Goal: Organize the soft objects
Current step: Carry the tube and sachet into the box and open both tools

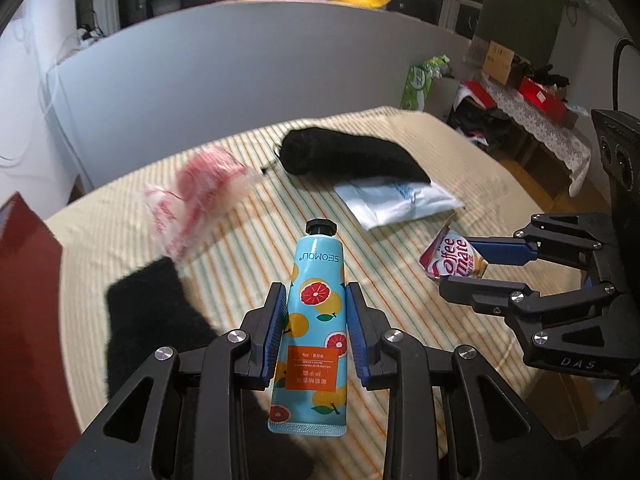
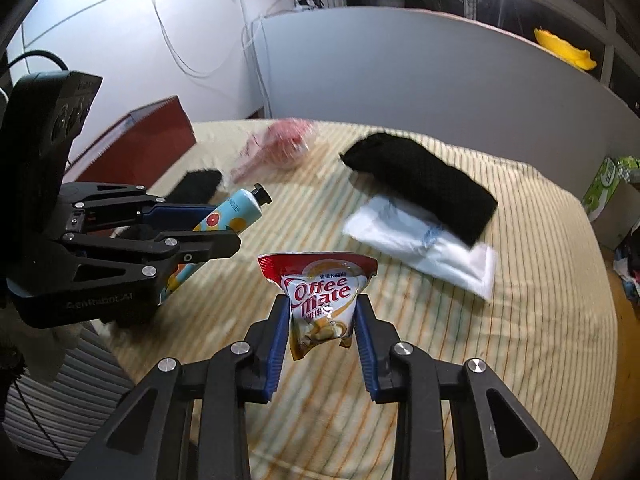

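Hand-cream tube [image 1: 316,320] in left claw [image 1: 316,300]

Two wrist fisheyes, close above the striped worktop [image 1: 400,152]

Each looks forward along its own jaws toward 12 o'clock. The left view catches the right gripper [image 1: 460,268] at 3 o'clock; the right view catches the left gripper [image 2: 224,228] at 9. Both share the black cloth [image 1: 352,156] and white pack [image 2: 424,244].
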`<state>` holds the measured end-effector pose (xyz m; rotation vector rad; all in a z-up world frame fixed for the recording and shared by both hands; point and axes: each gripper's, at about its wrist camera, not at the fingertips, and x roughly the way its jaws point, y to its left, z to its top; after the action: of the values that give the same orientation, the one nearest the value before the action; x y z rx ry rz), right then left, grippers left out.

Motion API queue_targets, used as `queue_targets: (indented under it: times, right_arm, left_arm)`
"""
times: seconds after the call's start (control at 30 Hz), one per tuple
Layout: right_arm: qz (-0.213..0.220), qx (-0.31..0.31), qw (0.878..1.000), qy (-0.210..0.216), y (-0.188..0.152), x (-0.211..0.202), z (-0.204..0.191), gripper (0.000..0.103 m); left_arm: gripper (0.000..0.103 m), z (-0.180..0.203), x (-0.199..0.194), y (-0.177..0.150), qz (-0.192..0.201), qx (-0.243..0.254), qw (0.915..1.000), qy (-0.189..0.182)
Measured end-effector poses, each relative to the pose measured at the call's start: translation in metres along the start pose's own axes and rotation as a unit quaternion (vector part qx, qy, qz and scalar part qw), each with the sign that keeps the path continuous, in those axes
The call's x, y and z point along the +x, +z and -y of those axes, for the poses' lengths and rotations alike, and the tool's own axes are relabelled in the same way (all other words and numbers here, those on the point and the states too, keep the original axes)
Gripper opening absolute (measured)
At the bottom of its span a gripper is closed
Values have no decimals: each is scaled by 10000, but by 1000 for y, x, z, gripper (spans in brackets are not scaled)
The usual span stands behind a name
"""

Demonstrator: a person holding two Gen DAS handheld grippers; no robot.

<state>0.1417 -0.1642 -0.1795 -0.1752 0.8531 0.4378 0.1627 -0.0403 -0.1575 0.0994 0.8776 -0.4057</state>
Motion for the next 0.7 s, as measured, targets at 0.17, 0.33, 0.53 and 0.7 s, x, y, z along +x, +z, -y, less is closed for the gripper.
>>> queue_targets:
  times: [0.17, 0.33, 0.53, 0.7]
  right_arm:
    - [206, -147, 9996, 91, 15, -14, -16, 29]
    - [389, -334, 9982, 297, 39, -25, -36, 29]
    - [559, -610, 9949, 578, 71, -29, -66, 29]
    - [616, -847, 9911, 820, 96, -26, -96, 29]
  left_arm:
    - [28, -17, -31, 5, 287, -166, 9994, 78]
    - [28, -44, -66, 6, 564, -415, 9973, 230]
    - [28, -80, -107, -7, 789, -661, 9927, 635]
    - [28, -118, -135, -29, 844, -974, 9862, 1042]
